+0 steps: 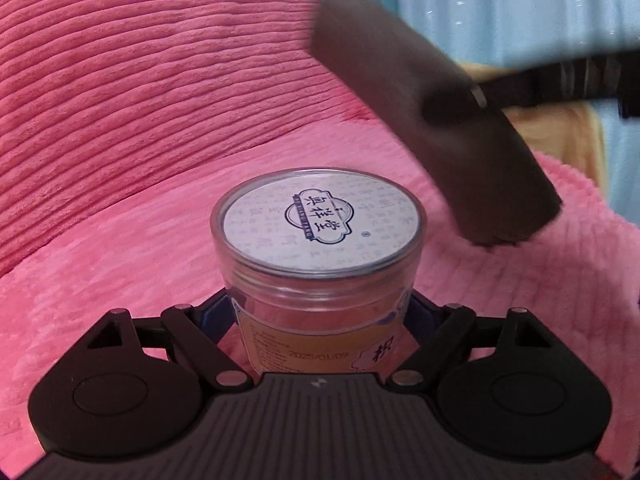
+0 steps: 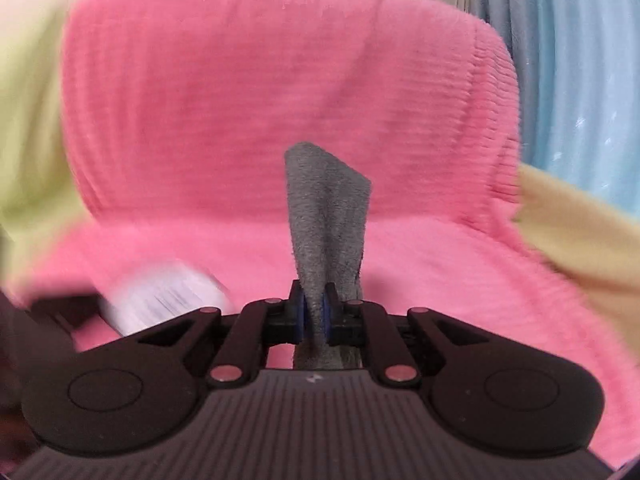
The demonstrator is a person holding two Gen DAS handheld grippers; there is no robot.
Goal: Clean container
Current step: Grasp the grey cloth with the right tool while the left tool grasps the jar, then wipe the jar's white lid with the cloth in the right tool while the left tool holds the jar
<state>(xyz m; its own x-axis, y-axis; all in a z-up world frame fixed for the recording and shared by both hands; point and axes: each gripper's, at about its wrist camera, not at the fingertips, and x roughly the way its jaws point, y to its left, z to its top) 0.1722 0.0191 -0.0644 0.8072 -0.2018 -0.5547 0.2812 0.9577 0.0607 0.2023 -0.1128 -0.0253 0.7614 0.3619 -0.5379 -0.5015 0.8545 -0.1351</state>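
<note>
My left gripper (image 1: 322,312) is shut on a clear plastic jar (image 1: 320,264) with a white printed lid and a yellow label, held upright over the pink cover. My right gripper (image 2: 314,312) is shut on a grey cloth (image 2: 326,216) that sticks up between its blue pads. In the left wrist view the grey cloth (image 1: 432,120) shows blurred at the upper right, above and to the right of the jar, apart from it. In the right wrist view the jar (image 2: 160,296) shows as a white blur at the lower left.
A pink ribbed plush cover (image 1: 160,120) drapes a seat and its backrest (image 2: 280,100). A tan cloth (image 2: 580,232) lies at the right, and a blue curtain (image 2: 580,60) hangs behind it. A pale green surface (image 2: 28,140) is at the left.
</note>
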